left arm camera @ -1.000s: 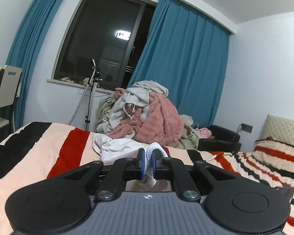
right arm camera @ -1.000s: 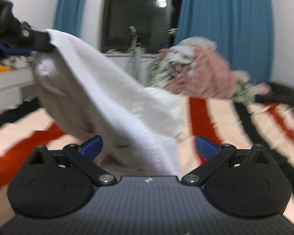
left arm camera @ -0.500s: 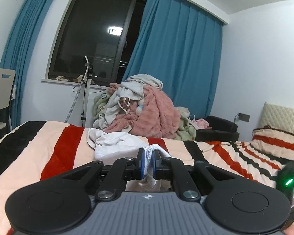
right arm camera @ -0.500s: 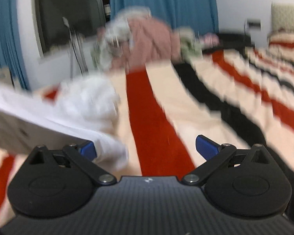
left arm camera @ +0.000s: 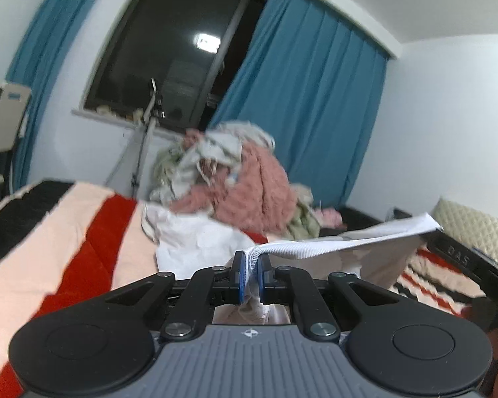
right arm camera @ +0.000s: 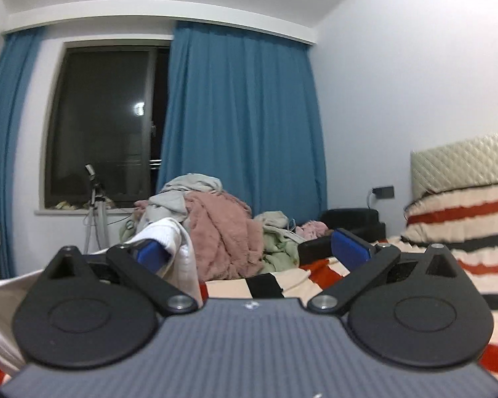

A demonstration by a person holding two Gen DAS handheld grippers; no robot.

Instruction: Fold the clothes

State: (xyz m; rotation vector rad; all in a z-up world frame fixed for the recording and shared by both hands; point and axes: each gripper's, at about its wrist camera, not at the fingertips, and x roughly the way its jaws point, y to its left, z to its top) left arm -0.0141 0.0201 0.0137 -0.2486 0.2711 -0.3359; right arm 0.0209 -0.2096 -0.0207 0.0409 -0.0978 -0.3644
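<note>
Nearest to us, our left gripper (left arm camera: 249, 273) has its blue pads squeezed tight on a bunched ribbed hem of the white garment (left arm camera: 345, 243), which rises out of the jaws and stretches as a taut band off to the right, its far corner lifted above the striped bedspread (left arm camera: 66, 232). More of the same cloth hangs below that band and lies crumpled on the bed just ahead.

Our right gripper (right arm camera: 252, 248) stands wide open, holding nothing; the white garment (right arm camera: 172, 235) is draped over its left finger (right arm camera: 151, 253) and falls away to the left, while the right finger is bare.

Farther off, a heap of clothes (right arm camera: 215, 229) sits at the bed's far edge, before the blue curtain (right arm camera: 245, 116) and dark window (right arm camera: 106, 122).
</note>
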